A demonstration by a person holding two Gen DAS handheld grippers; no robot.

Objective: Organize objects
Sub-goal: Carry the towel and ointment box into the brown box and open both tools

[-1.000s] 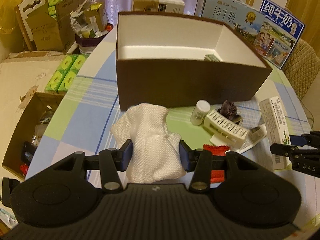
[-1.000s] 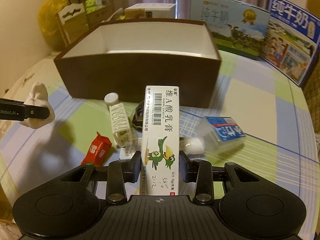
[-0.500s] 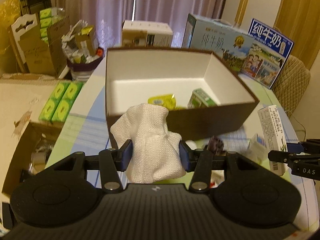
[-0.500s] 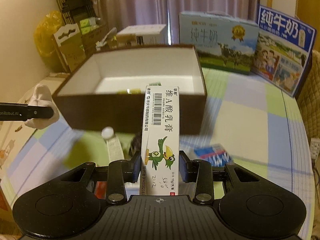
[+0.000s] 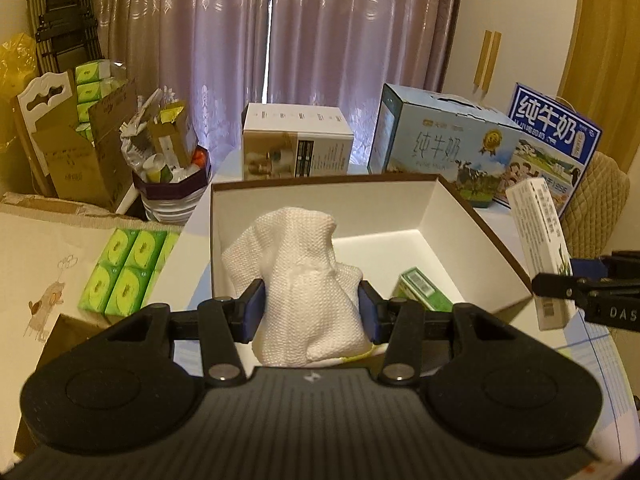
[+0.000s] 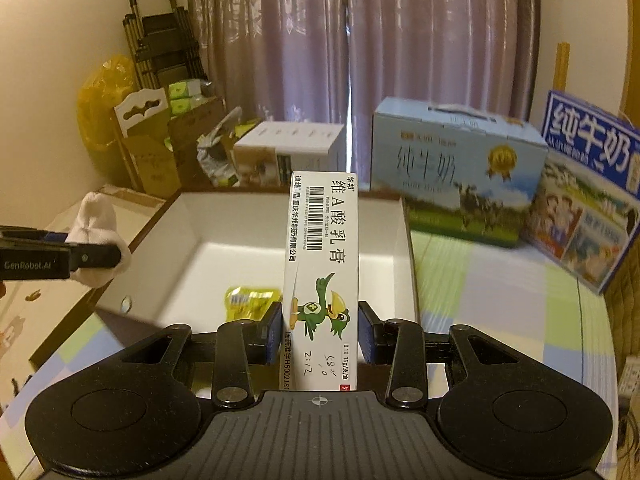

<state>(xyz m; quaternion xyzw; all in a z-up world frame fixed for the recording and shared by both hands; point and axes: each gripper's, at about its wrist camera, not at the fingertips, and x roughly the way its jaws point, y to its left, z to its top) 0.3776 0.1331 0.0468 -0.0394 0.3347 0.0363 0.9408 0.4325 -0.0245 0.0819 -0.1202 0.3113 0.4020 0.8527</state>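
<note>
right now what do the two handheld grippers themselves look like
Both are matte black plastic: a ribbed body, two round discs, silver pivot screws, blue pads. The left gripper reads GenRobot.AI on its side, the right gripper DAS. No sleeves or cables visible.

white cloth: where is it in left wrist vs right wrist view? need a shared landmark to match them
Left wrist view: white cloth sits centre frame, pinched in the left claw, in front of the open brown box.
Right wrist view: the cloth is at the far left edge, held beside the box's left wall.
Shared landmark: the light blue milk carton behind the box.
</note>
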